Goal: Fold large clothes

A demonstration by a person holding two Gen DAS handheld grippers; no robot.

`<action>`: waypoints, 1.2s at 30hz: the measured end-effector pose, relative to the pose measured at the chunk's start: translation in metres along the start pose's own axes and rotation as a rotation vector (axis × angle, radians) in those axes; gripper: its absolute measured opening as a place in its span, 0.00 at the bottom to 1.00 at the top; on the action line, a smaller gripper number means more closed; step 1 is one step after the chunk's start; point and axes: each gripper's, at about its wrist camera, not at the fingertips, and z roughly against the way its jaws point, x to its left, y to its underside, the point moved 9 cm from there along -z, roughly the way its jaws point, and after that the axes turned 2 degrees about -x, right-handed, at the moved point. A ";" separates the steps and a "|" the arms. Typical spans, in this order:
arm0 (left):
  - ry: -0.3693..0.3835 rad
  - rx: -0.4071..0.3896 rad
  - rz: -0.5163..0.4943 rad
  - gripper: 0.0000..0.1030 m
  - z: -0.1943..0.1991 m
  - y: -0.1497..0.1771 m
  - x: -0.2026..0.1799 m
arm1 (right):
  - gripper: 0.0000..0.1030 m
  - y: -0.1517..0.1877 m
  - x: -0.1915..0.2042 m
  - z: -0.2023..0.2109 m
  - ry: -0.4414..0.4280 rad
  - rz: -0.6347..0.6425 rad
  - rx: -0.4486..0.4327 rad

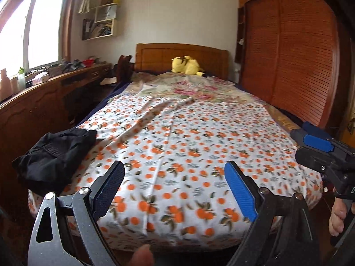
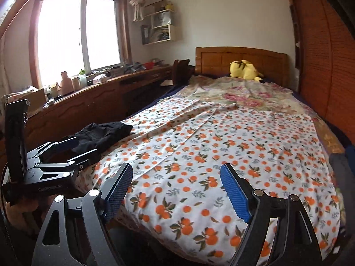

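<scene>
A: Near field. The left gripper (image 1: 175,190) is tilted slightly downward above the foot edge of the bed (image 1: 286,119), its 2 jaws spread wide with nothing between them. The right gripper (image 2: 176,191) has the same pose beside it, jaws apart and empty; a hand (image 1: 338,218) grips its handle.

B: And the garment?

A: The orange-print cloth (image 1: 195,155) lies spread flat over the bed, covering it from the foot edge to about the middle. Its long axis runs from foot edge to headboard (image 1: 182,55), and a raised fold line follows that axis down the centre.

B: Other items?

A: A black garment (image 1: 53,153) is bunched at the near left corner. Farther back lies a floral sheet (image 1: 190,88), then a yellow plush toy (image 1: 187,65) against the headboard.
</scene>
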 end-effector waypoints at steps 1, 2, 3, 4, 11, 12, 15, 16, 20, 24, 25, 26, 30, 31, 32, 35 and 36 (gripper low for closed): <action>0.018 -0.006 -0.007 0.89 0.002 -0.002 -0.010 | 0.80 0.002 -0.007 0.008 0.022 -0.010 -0.011; 0.029 -0.013 -0.014 0.89 0.004 -0.004 -0.019 | 0.80 0.003 -0.014 0.018 0.047 -0.023 -0.026; 0.037 -0.020 -0.021 0.89 0.007 -0.006 -0.026 | 0.80 0.005 -0.016 0.026 0.065 -0.032 -0.035; 0.048 -0.027 -0.029 0.89 0.009 -0.007 -0.035 | 0.80 0.006 -0.020 0.034 0.081 -0.041 -0.046; 0.059 -0.059 -0.072 0.89 0.027 -0.016 -0.062 | 0.80 0.012 -0.023 0.068 0.145 -0.092 -0.115; 0.058 -0.064 -0.071 0.89 0.030 -0.017 -0.062 | 0.80 0.013 -0.024 0.071 0.150 -0.091 -0.122; 0.056 -0.069 -0.070 0.89 0.034 -0.017 -0.064 | 0.80 0.015 -0.019 0.077 0.163 -0.087 -0.141; 0.052 -0.068 -0.070 0.89 0.034 -0.017 -0.064 | 0.80 0.017 -0.017 0.075 0.167 -0.084 -0.139; 0.046 -0.068 -0.068 0.89 0.036 -0.015 -0.063 | 0.80 0.025 -0.015 0.073 0.173 -0.080 -0.139; 0.041 -0.068 -0.070 0.89 0.037 -0.012 -0.062 | 0.80 0.031 -0.018 0.074 0.171 -0.075 -0.140; 0.038 -0.067 -0.072 0.89 0.038 -0.012 -0.061 | 0.80 0.031 -0.020 0.075 0.170 -0.076 -0.140; 0.034 -0.068 -0.074 0.89 0.038 -0.011 -0.060 | 0.80 0.032 -0.019 0.076 0.168 -0.078 -0.140; 0.034 -0.069 -0.070 0.89 0.039 -0.010 -0.059 | 0.80 0.032 -0.022 0.074 0.168 -0.077 -0.141; 0.033 -0.069 -0.072 0.89 0.039 -0.011 -0.059 | 0.80 0.032 -0.025 0.072 0.168 -0.076 -0.141; 0.033 -0.070 -0.073 0.89 0.040 -0.011 -0.059 | 0.80 0.031 -0.026 0.073 0.168 -0.076 -0.141; 0.035 -0.070 -0.073 0.89 0.040 -0.011 -0.059 | 0.80 0.031 -0.028 0.075 0.166 -0.079 -0.142; 0.034 -0.071 -0.073 0.89 0.040 -0.011 -0.059 | 0.80 0.032 -0.028 0.075 0.164 -0.078 -0.142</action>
